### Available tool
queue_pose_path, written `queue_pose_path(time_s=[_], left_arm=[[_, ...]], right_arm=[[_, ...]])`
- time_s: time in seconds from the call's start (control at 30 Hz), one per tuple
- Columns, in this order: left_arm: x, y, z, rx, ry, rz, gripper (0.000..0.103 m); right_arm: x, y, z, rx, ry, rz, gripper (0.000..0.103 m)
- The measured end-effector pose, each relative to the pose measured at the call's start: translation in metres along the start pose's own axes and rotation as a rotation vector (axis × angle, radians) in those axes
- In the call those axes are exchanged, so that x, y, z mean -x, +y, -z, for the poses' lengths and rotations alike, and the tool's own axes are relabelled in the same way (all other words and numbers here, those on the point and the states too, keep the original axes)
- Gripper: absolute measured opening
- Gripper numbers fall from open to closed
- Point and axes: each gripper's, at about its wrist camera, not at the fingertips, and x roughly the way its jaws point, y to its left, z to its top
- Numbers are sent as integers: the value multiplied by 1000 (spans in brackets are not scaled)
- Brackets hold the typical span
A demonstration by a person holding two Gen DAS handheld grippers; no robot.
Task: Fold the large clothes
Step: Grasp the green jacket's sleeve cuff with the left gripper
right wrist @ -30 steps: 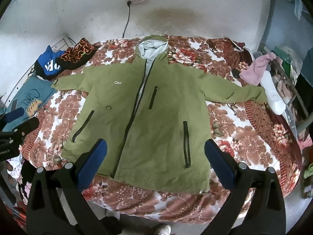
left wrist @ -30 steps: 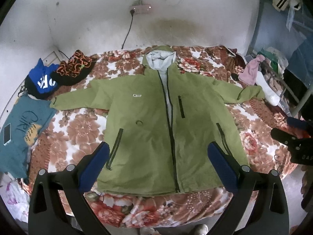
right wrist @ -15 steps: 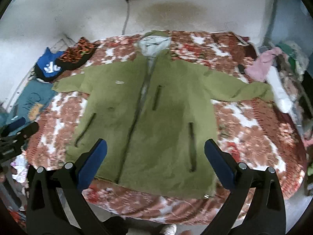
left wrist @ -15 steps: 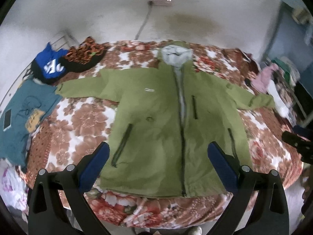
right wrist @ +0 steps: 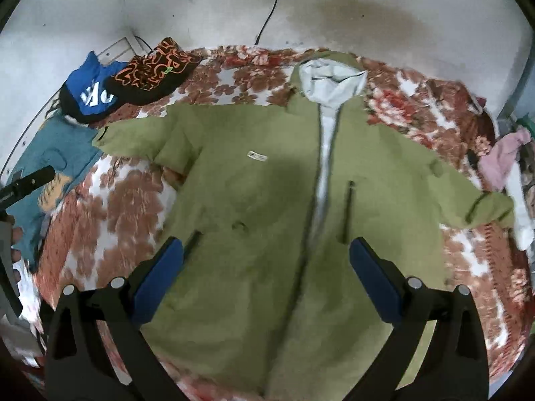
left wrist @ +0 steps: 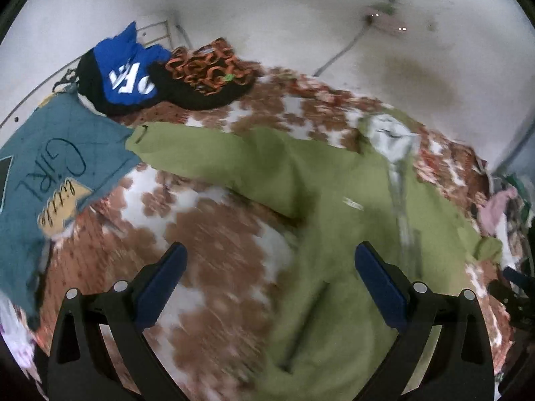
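A large olive-green hooded jacket [right wrist: 260, 200] lies face up on the flowered bedspread [right wrist: 110, 200], both sleeves stretched out sideways and the grey-lined hood [right wrist: 329, 83] toward the wall. My right gripper [right wrist: 265, 270] hovers open above the jacket's lower front, holding nothing. My left gripper [left wrist: 267, 280] is open and empty too, above the bedspread [left wrist: 214, 234] just left of the jacket [left wrist: 351, 227], below its left sleeve [left wrist: 207, 157]. The left wrist view is motion-blurred.
A teal T-shirt [left wrist: 53, 167], a folded blue garment [left wrist: 127, 70] and a black-and-orange garment [left wrist: 207, 77] lie at the bed's far left. A pink cloth [right wrist: 505, 157] sits at the right edge. White wall [right wrist: 384, 16] with a hanging cable behind. Fingers of a hand [right wrist: 15, 244] show at the left.
Both grippers have moved forward and lower over the bed. The left one swung to the left, toward the jacket's left sleeve. Both stay open.
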Motion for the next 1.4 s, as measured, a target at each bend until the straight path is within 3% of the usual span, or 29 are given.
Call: queue_pose_path(time_s=[0.2,0.47,0.57,0.87,1.13,1.23,1.3,1.37,1.4], left_arm=[[-81,102,-56,92,48,-12,98],[-179,196,-84,210,55,-74,98],[-212,225,-95,281,36,-32,98],[-285,278,-97,383,42,-23,98],[-318,308,-103,504,-15,79,97],[-327,310,-108,493,-22,116,81],[-333,312,-111,500,-10,134,51],[-338,315,-114,511,-1,143,33],[-339,316,-116,518,-4,148,30]], right_arm=[[-79,54,-45,29,44,33,99],[-211,104,-78,45,82,34,99],[-251,117,-81,66,111,46,99],[-311,133,-64,153,132,74,99],[-338,144,-52,243,120,105,98],[-344,147,-48,270,115,106,98],[-346,148,-45,280,114,88,98],[-348,150,-43,284,110,77,99],[-349,151,-42,285,110,77,98]])
